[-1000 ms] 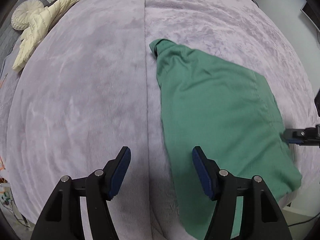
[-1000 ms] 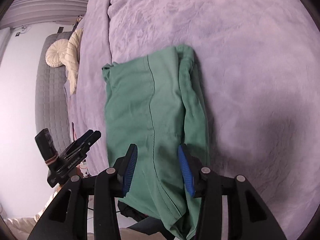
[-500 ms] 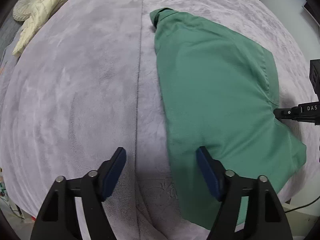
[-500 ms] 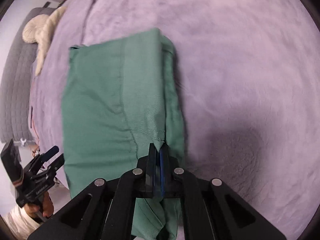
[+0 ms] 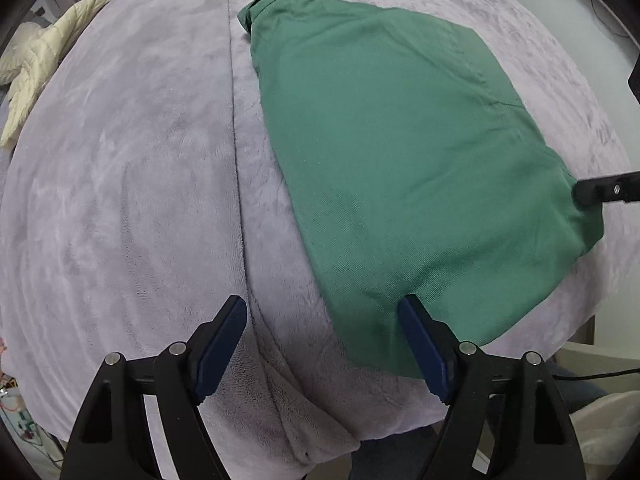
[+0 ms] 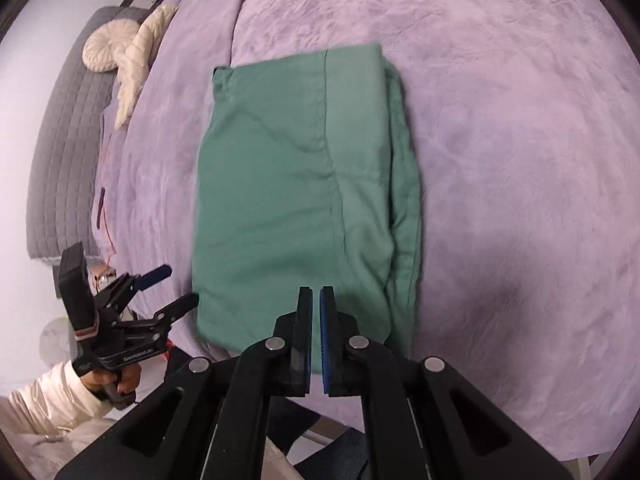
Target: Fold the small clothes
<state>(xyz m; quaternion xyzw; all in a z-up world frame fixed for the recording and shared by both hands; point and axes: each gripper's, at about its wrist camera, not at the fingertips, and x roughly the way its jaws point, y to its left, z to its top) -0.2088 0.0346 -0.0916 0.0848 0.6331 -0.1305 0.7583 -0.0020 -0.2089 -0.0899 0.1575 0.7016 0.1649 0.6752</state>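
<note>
A green garment (image 5: pixel 392 152) lies folded into a rough rectangle on the lilac plush bed cover (image 5: pixel 120 184); it also shows in the right wrist view (image 6: pixel 296 200). My left gripper (image 5: pixel 322 316) is open, hovering at the garment's near left corner, its right finger over the cloth edge. My right gripper (image 6: pixel 315 292) is shut at the garment's near edge, with a thin gap between the pads; I cannot tell if cloth is pinched. Its tip shows in the left wrist view (image 5: pixel 600 192) at the garment's right edge.
A cream quilted jacket (image 5: pixel 36 60) and round cushion (image 6: pixel 102 50) lie at the bed's far end by a grey headboard (image 6: pixel 60 152). The bed edge drops off just below both grippers. The left gripper and hand show in the right wrist view (image 6: pixel 120 320).
The right gripper closed at the garment's near edge and stays shut. The left gripper moved closer to the garment's near corner, still open. The garment looks flatter and more squared.
</note>
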